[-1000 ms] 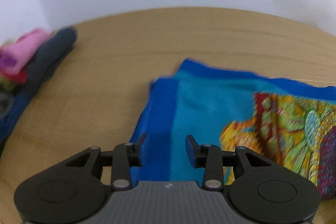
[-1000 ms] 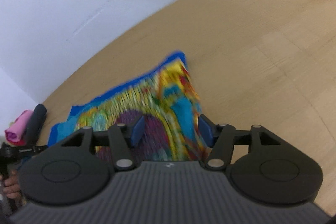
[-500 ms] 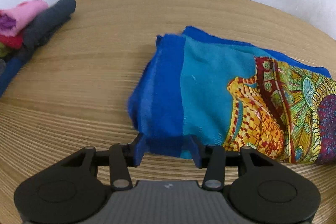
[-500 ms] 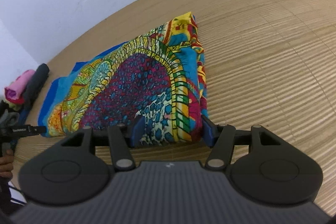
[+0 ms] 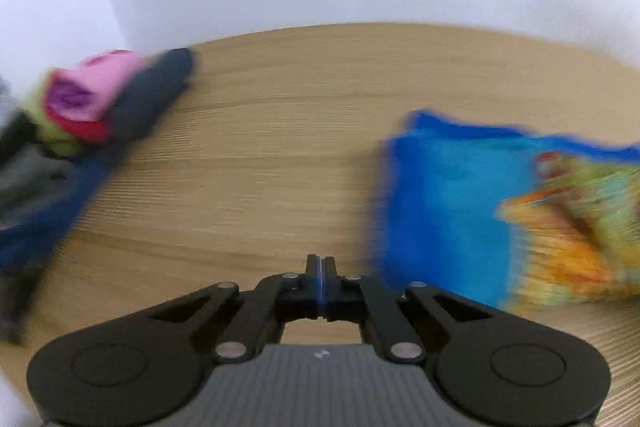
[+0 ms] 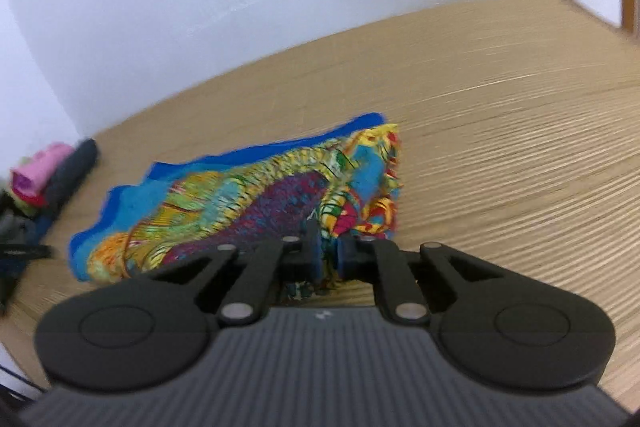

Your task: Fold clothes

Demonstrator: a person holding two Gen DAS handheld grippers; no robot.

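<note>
The wooden worktop (image 6: pixel 500 131) carries a bright printed cloth (image 6: pixel 248 203), blue at its border, which lies in a folded bundle of several layers near the middle. A heap of other clothes (image 5: pixel 84 115), pink, red, dark grey and navy, sits well apart at the far left by the wall.

The cloth looks thin, light and limp, so it will likely sag and slide open wherever it is not held. I judge the stacked corners and the folded edge the best places to take hold, pinching all layers together so none slips out.

The right gripper (image 6: pixel 325 254) is at the near right corner of the cloth, its jaws drawn close with a pinch of printed fabric between them.

The left gripper (image 5: pixel 321 277) is pressed together with nothing in it, over bare wood, and the blue end of the cloth (image 5: pixel 440 207) lies just to its right.
</note>
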